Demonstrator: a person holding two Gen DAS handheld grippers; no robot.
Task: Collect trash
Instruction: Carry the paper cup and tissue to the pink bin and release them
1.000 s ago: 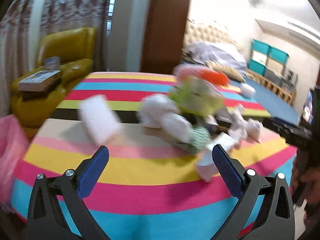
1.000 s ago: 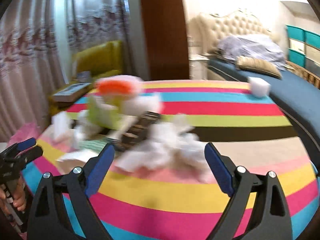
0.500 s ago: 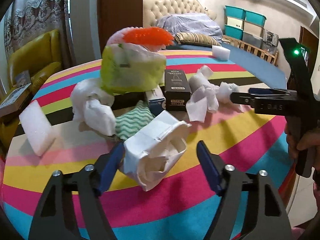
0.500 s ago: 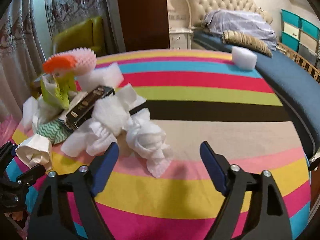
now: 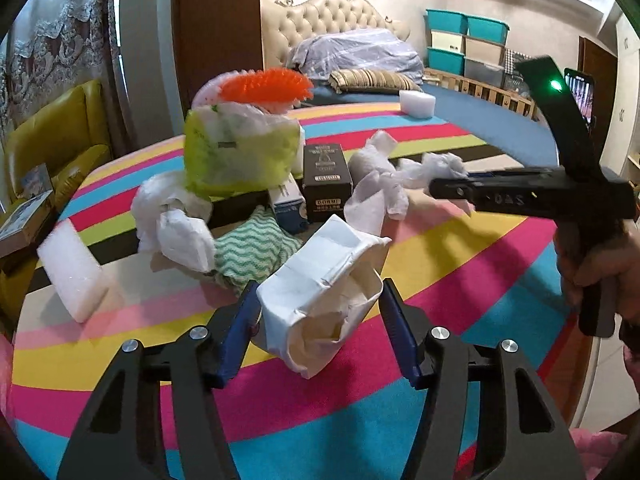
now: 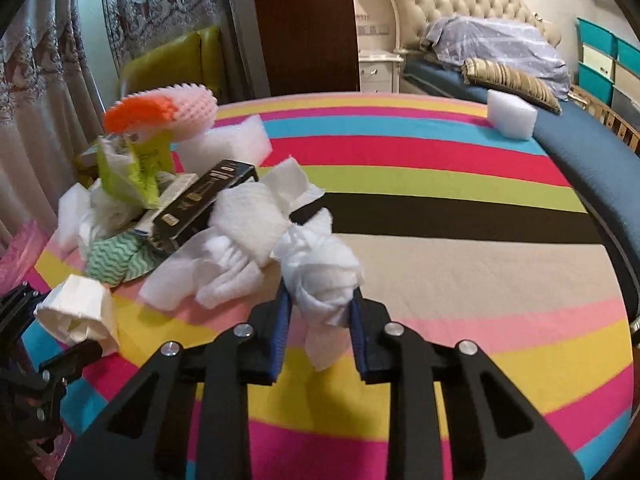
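Two claws have just closed over a striped surface [image 6: 460,216]: left claw [image 5: 320,312] pinching a crumpled paper cup [image 5: 320,300], right claw [image 6: 320,304] pinching a tissue wad [image 6: 324,276].

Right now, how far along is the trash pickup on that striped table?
Barely begun: nothing looks cleared yet. The left gripper, whose jaws have just been closing, clamps a crumpled paper cup; the right gripper, also just closed, pinches a tissue wad. Left: the black box, green cloth, yellow-green bag and foam blocks.
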